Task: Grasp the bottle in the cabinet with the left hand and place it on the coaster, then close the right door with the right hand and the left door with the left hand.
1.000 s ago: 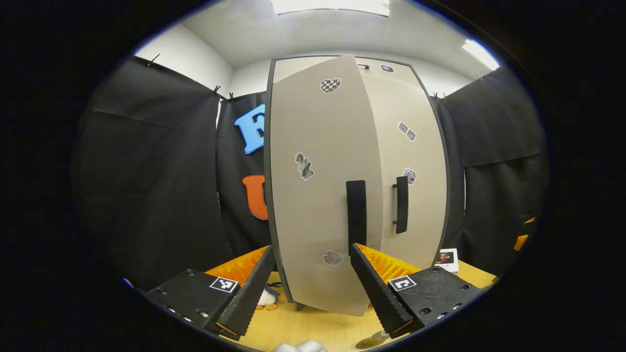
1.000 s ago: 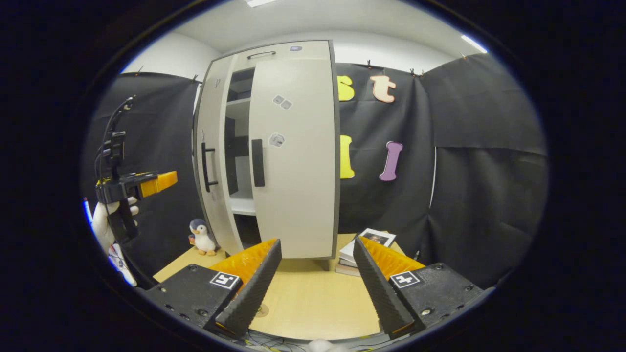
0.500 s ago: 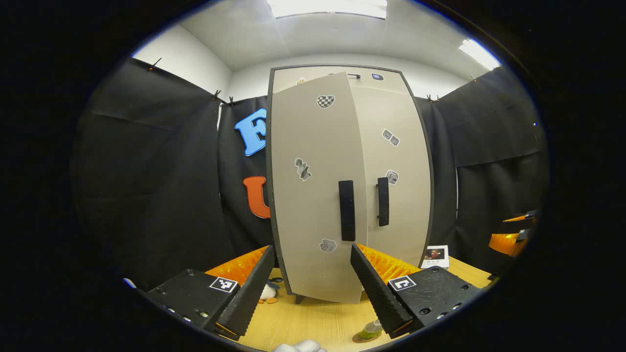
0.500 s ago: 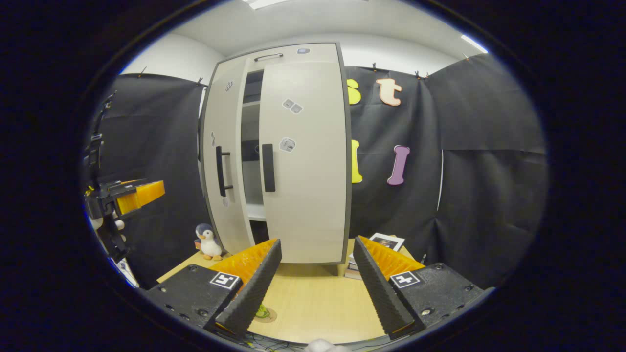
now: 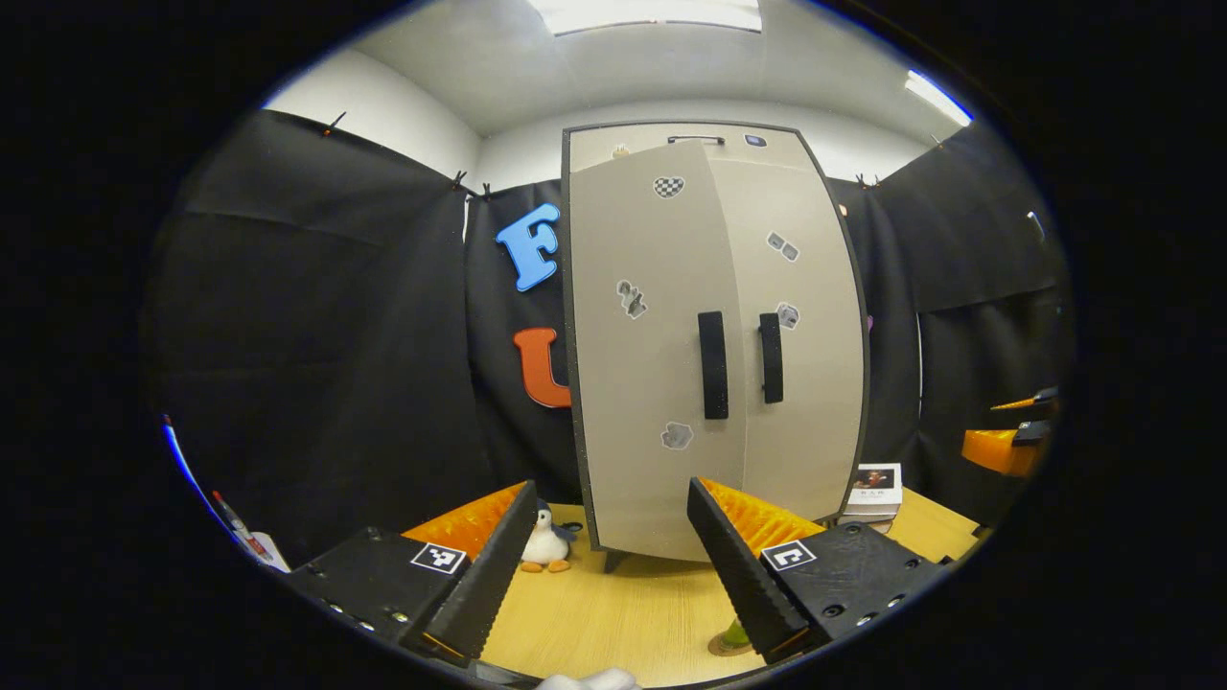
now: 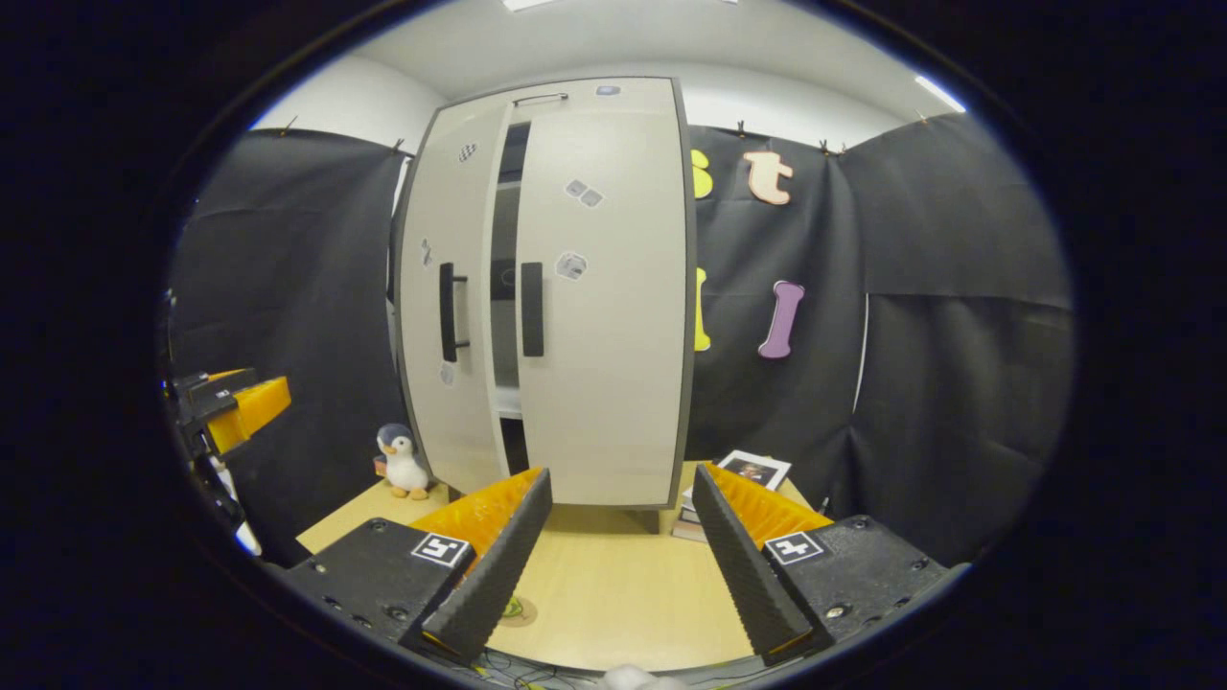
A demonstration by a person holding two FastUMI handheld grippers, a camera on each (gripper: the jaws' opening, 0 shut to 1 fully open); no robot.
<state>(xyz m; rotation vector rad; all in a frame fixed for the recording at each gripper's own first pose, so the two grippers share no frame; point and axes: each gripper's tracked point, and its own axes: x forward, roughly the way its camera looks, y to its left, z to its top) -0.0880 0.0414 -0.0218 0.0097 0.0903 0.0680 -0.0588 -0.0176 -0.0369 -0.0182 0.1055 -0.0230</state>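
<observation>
The pale cabinet (image 5: 671,460) stands on the wooden table. Its right door (image 6: 604,287) sits flush. Its left door (image 5: 637,383) stands slightly ajar, and the right gripper view shows a narrow dark gap (image 6: 506,287) between the two black handles. A green bottle (image 5: 733,634) rests on the round coaster (image 6: 519,609), partly hidden behind a finger in both views. My left gripper (image 5: 609,498) is open and holds nothing, well back from the left door. My right gripper (image 6: 621,479) is also open and holds nothing, in front of the right door. The left gripper (image 6: 230,407) shows at the far left of the right gripper view.
A toy penguin (image 5: 544,546) stands by the cabinet's left foot. A small stack of books (image 6: 738,477) lies on the table (image 6: 613,594) right of the cabinet. Black cloth walls close in on both sides. The right gripper (image 5: 1007,446) shows at the right edge.
The left door has swung much nearer to shut and the gap has narrowed. My left gripper has drawn back from the cabinet. The right gripper has barely shifted.
</observation>
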